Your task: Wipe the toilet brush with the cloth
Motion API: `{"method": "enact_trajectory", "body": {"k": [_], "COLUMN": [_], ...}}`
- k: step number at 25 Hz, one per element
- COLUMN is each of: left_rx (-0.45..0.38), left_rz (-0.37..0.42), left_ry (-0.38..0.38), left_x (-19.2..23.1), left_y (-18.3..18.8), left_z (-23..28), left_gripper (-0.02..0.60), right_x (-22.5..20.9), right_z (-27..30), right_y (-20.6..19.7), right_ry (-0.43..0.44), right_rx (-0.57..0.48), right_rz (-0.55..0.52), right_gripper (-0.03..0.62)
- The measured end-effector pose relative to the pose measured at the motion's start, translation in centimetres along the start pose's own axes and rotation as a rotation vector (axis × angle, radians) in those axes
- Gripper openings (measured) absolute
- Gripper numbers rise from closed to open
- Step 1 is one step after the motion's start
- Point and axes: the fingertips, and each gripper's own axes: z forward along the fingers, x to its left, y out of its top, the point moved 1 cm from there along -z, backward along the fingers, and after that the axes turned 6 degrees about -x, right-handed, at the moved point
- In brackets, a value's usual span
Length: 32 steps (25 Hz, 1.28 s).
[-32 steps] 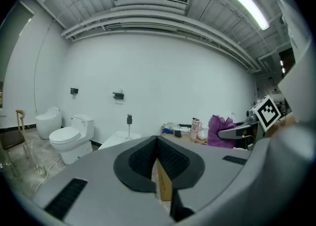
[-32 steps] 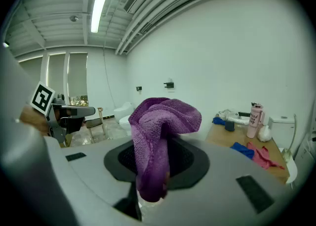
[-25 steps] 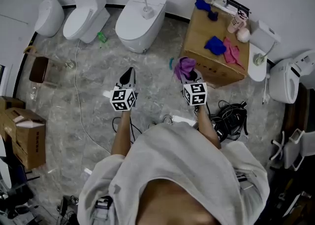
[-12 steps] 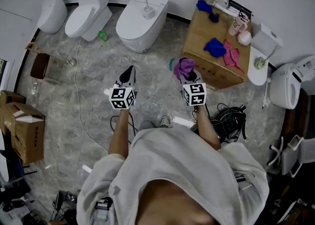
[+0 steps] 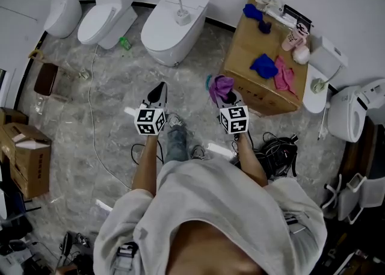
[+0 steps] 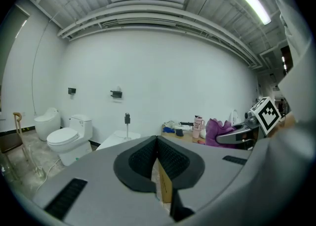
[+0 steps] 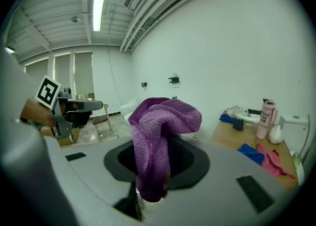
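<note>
The toilet brush stands upright in its white holder on the closed lid of the middle toilet against the far wall; it also shows as a thin stick, the brush, in the left gripper view. My right gripper is shut on a bunched purple cloth, which folds over its jaws as the cloth. My left gripper is shut with nothing in it, its pads pressed together. Both grippers hover over the floor, well short of the toilet.
A cardboard box at the right carries blue and pink cloths, a pink bottle and other items. Two more toilets stand at the left wall. Cables lie on the floor at the right; brown boxes at the left.
The person has stepped forward; a leg and shoe now show between the arms. Both grippers stay shut and have drifted slightly towards the toilet.
</note>
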Motion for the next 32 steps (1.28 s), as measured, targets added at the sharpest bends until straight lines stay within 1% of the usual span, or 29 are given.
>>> {"method": "enact_trajectory", "body": {"k": [4,8,17,23,26,32], "left_rx": [0.011,0.012,0.015,0.021,0.032,0.063], "left_rz": [-0.012,-0.022,-0.041,-0.041,-0.035,-0.022], "left_ry": [-0.003,-0.022,-0.088,-0.134,-0.157,-0.203], "left_x": [2.4,5.5,13.4,18.2,19.6,20.5], "left_y": [-0.3,-0.1,2.6,3.7,3.9,3.4], "left_z": [2.7,6.6,16.0,21.2,23.6,27.0], "left_gripper": [0.018,0.018,0.018,0.018,0.018,0.018], "right_x": [-0.6,-1.6,-2.9,-3.3,-3.8,-4.8], "right_z": [3.3,7.6,17.8,23.4,25.3,27.8], "right_y": [0.6,1.8,6.3,8.2,8.5,8.1], "right_ry": [-0.002,-0.017,-0.072,-0.102,-0.115,-0.128], "right_rx": [0.011,0.018,0.035,0.049,0.057,0.088], "right_rz": [-0.001,-0.004,-0.004,-0.012,-0.007,0.011], "right_gripper": [0.121,0.121,0.121,0.121,0.121,0.121]}}
